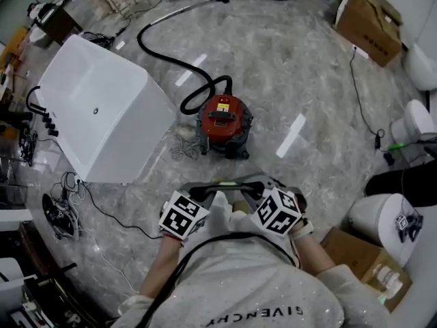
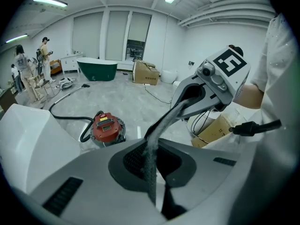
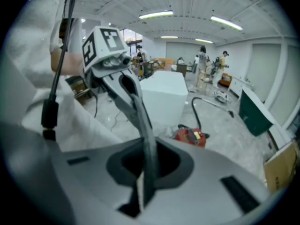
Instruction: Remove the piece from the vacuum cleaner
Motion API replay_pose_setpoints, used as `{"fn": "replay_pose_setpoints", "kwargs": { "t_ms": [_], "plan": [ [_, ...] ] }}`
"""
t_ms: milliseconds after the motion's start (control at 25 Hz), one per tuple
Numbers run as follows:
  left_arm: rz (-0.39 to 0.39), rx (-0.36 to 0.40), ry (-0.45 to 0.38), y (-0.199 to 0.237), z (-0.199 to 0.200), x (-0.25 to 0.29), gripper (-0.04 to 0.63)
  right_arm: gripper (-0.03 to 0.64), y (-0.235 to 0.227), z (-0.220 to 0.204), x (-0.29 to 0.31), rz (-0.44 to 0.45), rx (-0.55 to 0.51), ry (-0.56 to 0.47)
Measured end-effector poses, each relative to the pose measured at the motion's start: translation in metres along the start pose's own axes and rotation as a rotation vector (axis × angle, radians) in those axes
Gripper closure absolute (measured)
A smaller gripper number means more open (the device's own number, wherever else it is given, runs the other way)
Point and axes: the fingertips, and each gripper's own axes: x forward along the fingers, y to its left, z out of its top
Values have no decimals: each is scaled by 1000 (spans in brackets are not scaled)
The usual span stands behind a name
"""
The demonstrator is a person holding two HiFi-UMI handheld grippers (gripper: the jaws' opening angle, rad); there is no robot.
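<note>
The red vacuum cleaner [image 1: 224,118] stands on the marble floor ahead of me, its black hose [image 1: 164,55] running off to the far side. It also shows in the left gripper view as vacuum cleaner [image 2: 106,127] and in the right gripper view as vacuum cleaner [image 3: 192,136]. A thin dark-grey band [image 1: 227,182] hangs in the air near my chest, stretched between both grippers. My left gripper [image 1: 205,198] is shut on one end of the band [image 2: 161,123]. My right gripper [image 1: 258,193] is shut on the other end of the band [image 3: 142,114]. Each gripper sees the other: right gripper [image 2: 190,96], left gripper [image 3: 123,86].
A large white box-like shell [image 1: 102,108] lies left of the vacuum. Cardboard boxes sit at the far right [image 1: 369,22] and near right [image 1: 362,258]. White toilets [image 1: 418,120] line the right side. Cables [image 1: 75,190] trail at the left. People [image 2: 21,64] stand far off.
</note>
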Motion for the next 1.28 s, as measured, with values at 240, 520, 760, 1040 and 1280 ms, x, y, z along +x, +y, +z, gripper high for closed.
{"fn": "replay_pose_setpoints", "kwargs": {
  "t_ms": [240,520,760,1040,1280],
  "plan": [
    [-12,1,-8,-9,7,-15,561,588,6,10,-17,-14,-28,6],
    [-39,11,-9,-22,14,-24,561,588,8,13,-34,-35,-19,-3],
    [-74,13,19,-35,14,-25,561,588,15,6,-43,-33,4,-2],
    [-93,39,33,-50,14,-25,561,588,21,-2,-54,-34,13,0],
    [-91,48,30,-51,17,-27,561,588,21,0,-57,-41,20,-10]
  ]
}}
